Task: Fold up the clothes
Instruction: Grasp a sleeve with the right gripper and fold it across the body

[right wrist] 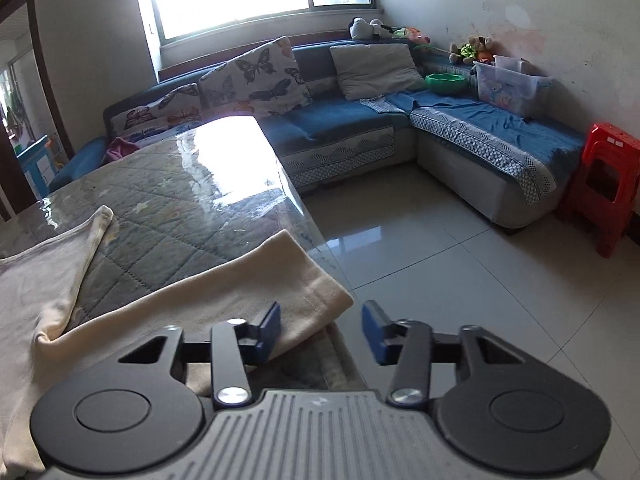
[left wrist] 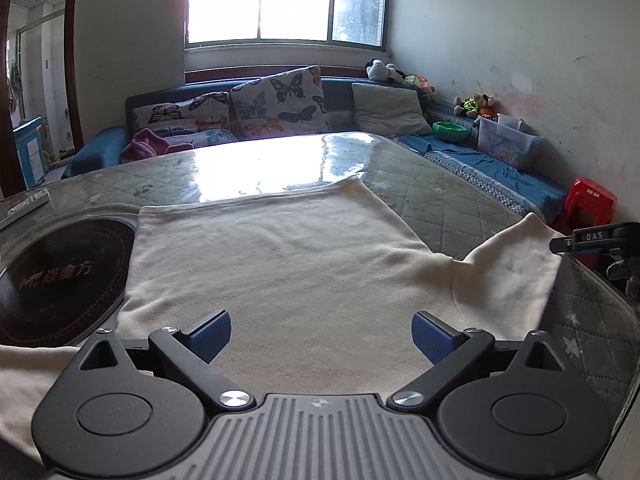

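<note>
1. Clear plastic storage bin [right wrist: 510, 82] on blue sectional sofa [right wrist: 480, 132], far right by wall; contents unreadable through printed side. Green bowl-shaped basin [right wrist: 446, 82] beside it; contents not visible.
2. Cream knit shirt [left wrist: 280, 264] spread flat on surface [left wrist: 440, 196], soft fuzzy texture, hem toward window, one sleeve [right wrist: 224, 296] stretched out to right edge of surface.
3. Surface covered in grey quilted cloth, diamond stitching, under glossy clear sheet with strong window glare.
4. Round black cooktop disc [left wrist: 60, 280] set in surface at left, shirt's left side touching or overlapping its rim.
5. Left gripper [left wrist: 321, 336] low over shirt body, jaws wide apart, nothing held, blue ribbed pads [left wrist: 212, 334].
6. Right gripper [right wrist: 320, 330] at sleeve cuff near surface's right edge, jaws apart; left pad over cuff, right pad out past edge above tiled floor [right wrist: 460, 280].
7. Far half of surface bare; open floor right of surface up to sofa and red plastic stools [right wrist: 604, 192].
</note>
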`<control>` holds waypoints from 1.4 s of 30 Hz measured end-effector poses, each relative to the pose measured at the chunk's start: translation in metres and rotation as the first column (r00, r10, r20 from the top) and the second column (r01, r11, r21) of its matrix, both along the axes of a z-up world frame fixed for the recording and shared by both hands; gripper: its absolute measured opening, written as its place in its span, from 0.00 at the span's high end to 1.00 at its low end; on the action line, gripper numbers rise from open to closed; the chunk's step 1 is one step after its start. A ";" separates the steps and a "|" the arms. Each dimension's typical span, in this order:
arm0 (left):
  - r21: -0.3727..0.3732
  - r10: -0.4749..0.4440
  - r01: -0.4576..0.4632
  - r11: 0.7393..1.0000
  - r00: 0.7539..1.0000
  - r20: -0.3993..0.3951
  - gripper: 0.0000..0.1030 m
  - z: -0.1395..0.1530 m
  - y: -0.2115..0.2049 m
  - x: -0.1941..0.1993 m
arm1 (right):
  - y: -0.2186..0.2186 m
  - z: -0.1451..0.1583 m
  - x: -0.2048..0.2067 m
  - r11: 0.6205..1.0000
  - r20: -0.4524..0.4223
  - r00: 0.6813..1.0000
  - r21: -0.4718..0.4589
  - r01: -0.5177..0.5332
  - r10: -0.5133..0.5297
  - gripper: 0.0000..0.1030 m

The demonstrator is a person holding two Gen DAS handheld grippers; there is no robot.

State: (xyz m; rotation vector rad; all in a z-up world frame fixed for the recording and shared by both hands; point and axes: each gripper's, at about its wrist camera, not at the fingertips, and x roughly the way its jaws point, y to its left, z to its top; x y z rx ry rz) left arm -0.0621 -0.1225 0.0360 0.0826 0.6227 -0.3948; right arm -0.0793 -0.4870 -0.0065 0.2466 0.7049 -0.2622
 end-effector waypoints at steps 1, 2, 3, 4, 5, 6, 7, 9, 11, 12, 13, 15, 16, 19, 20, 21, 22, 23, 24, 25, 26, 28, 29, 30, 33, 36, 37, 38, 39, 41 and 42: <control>0.001 -0.003 0.003 1.000 1.000 0.001 0.04 0.000 0.000 0.000 | -0.001 0.000 0.001 1.000 0.002 1.000 0.007 0.004 -0.004 0.66; 0.002 -0.007 0.007 1.000 1.000 0.002 0.04 0.000 -0.001 -0.001 | -0.001 0.000 0.002 1.000 0.004 1.000 0.012 0.008 -0.008 0.67; 0.003 -0.010 0.010 1.000 1.000 0.002 0.04 0.001 -0.001 -0.001 | -0.002 0.000 0.003 1.000 0.006 1.000 0.007 0.012 -0.012 0.71; 0.003 -0.012 0.012 1.000 1.000 0.001 0.04 0.001 -0.002 -0.001 | -0.002 0.000 0.004 1.000 0.008 1.000 0.003 0.014 -0.014 0.76; 0.004 -0.019 0.019 1.000 1.000 0.000 0.04 0.001 -0.003 -0.002 | -0.002 0.000 0.005 1.000 0.010 1.000 0.003 0.013 -0.013 0.78; 0.004 -0.026 0.026 1.000 1.000 -0.001 0.04 0.001 -0.004 -0.002 | -0.002 0.000 0.005 1.000 0.013 1.000 0.003 0.013 -0.013 0.86; 0.008 -0.033 0.033 0.999 0.999 0.002 0.04 0.001 -0.005 -0.003 | -0.003 0.001 0.005 1.000 0.021 1.000 0.007 0.017 -0.017 0.90; 0.015 -0.042 0.042 0.999 0.999 0.007 0.04 0.001 -0.008 -0.006 | -0.004 0.002 0.004 1.000 0.035 0.999 0.023 0.021 -0.021 0.92; 0.017 -0.052 0.052 0.998 0.999 0.010 0.03 0.001 -0.010 -0.007 | -0.006 0.003 0.002 0.999 0.051 0.998 0.044 0.023 -0.025 0.92; 0.019 -0.056 0.056 0.998 0.998 0.011 0.03 0.001 -0.011 -0.008 | -0.008 0.005 -0.001 0.998 0.068 0.997 0.054 0.024 -0.028 0.93; 0.020 -0.063 0.063 0.998 0.998 0.012 0.03 0.001 -0.012 -0.009 | -0.008 0.007 -0.003 0.998 0.079 0.997 0.063 0.023 -0.028 0.93; 0.021 -0.079 0.079 0.997 0.997 0.013 0.03 0.001 -0.015 -0.010 | -0.011 0.016 -0.010 0.996 0.117 0.993 0.089 0.021 -0.031 0.93; 0.023 -0.088 0.087 0.996 0.996 0.012 0.03 0.000 -0.018 -0.010 | -0.011 0.018 -0.012 0.996 0.126 0.992 0.091 0.019 -0.031 0.93; 0.030 -0.118 0.117 0.993 0.993 0.008 0.03 -0.004 -0.026 -0.010 | -0.012 0.029 -0.019 0.993 0.146 0.989 0.115 -0.003 -0.014 0.93; 0.033 -0.125 0.125 0.992 0.992 0.005 0.03 -0.006 -0.029 -0.010 | -0.012 0.032 -0.019 0.993 0.148 0.989 0.121 -0.011 -0.007 0.93; 0.037 -0.131 0.130 0.991 0.991 0.001 0.03 -0.007 -0.031 -0.010 | -0.011 0.035 -0.020 0.992 0.154 0.988 0.127 -0.021 0.001 0.93; 0.040 -0.136 0.136 0.990 0.991 -0.003 0.03 -0.008 -0.032 -0.009 | -0.009 0.040 -0.021 0.991 0.163 0.987 0.131 -0.033 0.012 0.93; 0.041 -0.139 0.139 0.989 0.990 -0.003 0.03 -0.009 -0.032 -0.010 | -0.006 0.045 -0.022 0.990 0.175 0.984 0.136 -0.047 0.023 0.93; 0.041 -0.143 0.143 0.989 0.990 -0.002 0.03 -0.008 -0.031 -0.010 | -0.003 0.051 -0.024 0.988 0.189 0.981 0.143 -0.062 0.035 0.93; 0.036 -0.144 0.143 0.989 0.990 0.003 0.03 -0.007 -0.029 -0.011 | 0.001 0.057 -0.025 0.985 0.204 0.978 0.153 -0.081 0.049 0.93; 0.029 -0.139 0.139 0.990 0.990 0.008 0.03 -0.005 -0.026 -0.012 | 0.006 0.064 -0.026 0.983 0.216 0.974 0.156 -0.098 0.063 0.93; 0.015 -0.126 0.125 0.992 0.992 0.016 0.03 -0.002 -0.017 -0.012 | 0.015 0.076 -0.028 0.979 0.238 0.966 0.154 -0.136 0.097 0.93; 0.012 -0.116 0.116 0.993 0.993 0.020 0.03 0.000 -0.012 -0.012 | 0.020 0.081 -0.029 0.976 0.248 0.962 0.152 -0.154 0.113 0.93; 0.011 -0.107 0.107 0.994 0.994 0.024 0.03 0.001 -0.007 -0.013 | 0.030 0.089 -0.030 0.972 0.265 0.954 0.142 -0.185 0.143 0.93; 0.006 -0.066 0.066 0.998 0.997 0.031 0.03 0.004 0.011 -0.013 | 0.051 0.104 -0.029 0.960 0.291 0.935 0.133 -0.248 0.202 0.93; 0.000 -0.025 0.025 1.000 0.999 0.037 0.03 0.006 0.030 -0.013 | 0.073 0.115 -0.025 0.943 0.313 0.915 0.130 -0.306 0.254 0.93; -0.003 -0.011 0.011 1.000 0.999 0.040 0.03 0.007 0.036 -0.013 | 0.078 0.117 -0.024 0.939 0.316 0.911 0.129 -0.319 0.266 0.93; -0.004 0.002 -0.002 1.000 0.999 0.041 0.03 0.007 0.042 -0.013 | 0.090 0.122 -0.022 0.929 0.323 0.900 0.125 -0.349 0.294 0.93; -0.006 0.014 -0.014 1.000 0.999 0.041 0.03 0.007 0.047 -0.013 | 0.100 0.126 -0.020 0.918 0.327 0.889 0.122 -0.377 0.321 0.93; -0.011 0.036 -0.036 0.999 0.999 0.041 0.03 0.007 0.058 -0.013 | 0.119 0.130 -0.015 0.896 0.323 0.869 0.118 -0.429 0.374 0.93; -0.015 0.046 -0.046 0.999 0.998 0.040 0.03 0.007 0.062 -0.013 | 0.130 0.130 -0.011 0.882 0.317 0.858 0.116 -0.457 0.403 0.93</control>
